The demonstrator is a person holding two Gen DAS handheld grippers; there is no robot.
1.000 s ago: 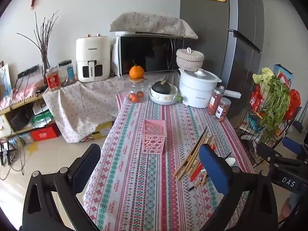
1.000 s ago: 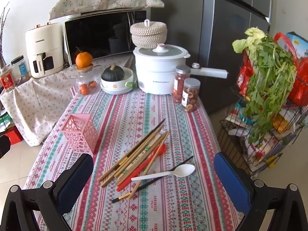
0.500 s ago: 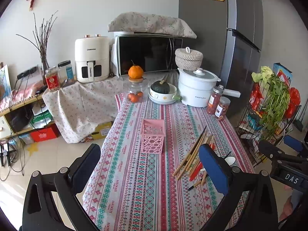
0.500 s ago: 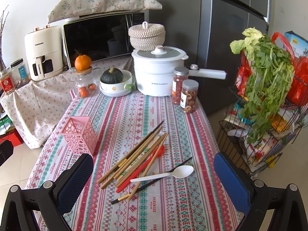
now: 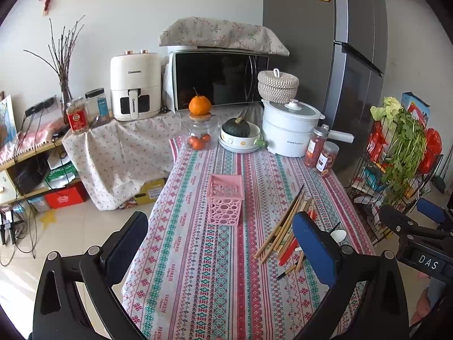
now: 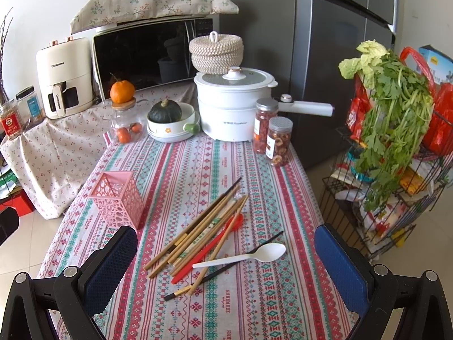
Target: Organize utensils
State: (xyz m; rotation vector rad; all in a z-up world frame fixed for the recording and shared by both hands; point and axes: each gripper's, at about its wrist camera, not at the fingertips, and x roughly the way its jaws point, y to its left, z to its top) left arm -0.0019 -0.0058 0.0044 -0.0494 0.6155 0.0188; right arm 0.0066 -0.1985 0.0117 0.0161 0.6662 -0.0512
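Note:
A pink perforated utensil holder (image 5: pixel 225 202) (image 6: pixel 117 198) stands upright and empty on the patterned tablecloth (image 6: pixel 198 164). To its right lies a loose pile of wooden chopsticks (image 6: pixel 203 226) (image 5: pixel 286 223), with a red spoon (image 6: pixel 215 243), a black chopstick (image 6: pixel 226 266) and a white plastic spoon (image 6: pixel 243 256) across them. My left gripper (image 5: pixel 223 243) hovers open above the table's near end, its right finger in front of part of the pile. My right gripper (image 6: pixel 226 257) is open too, framing the utensils from above and holding nothing.
At the table's far end stand a glass jar with an orange (image 6: pixel 124 119), a bowl with a green squash (image 6: pixel 170 121), a white pot (image 6: pixel 235 107) and two snack jars (image 6: pixel 271 136). A wire rack with greens (image 6: pixel 396 130) is at the right. The floor drops off left.
Both views have shifted slightly, drawing a little closer to the table. The utensils and holder have not moved, and both grippers stay open.

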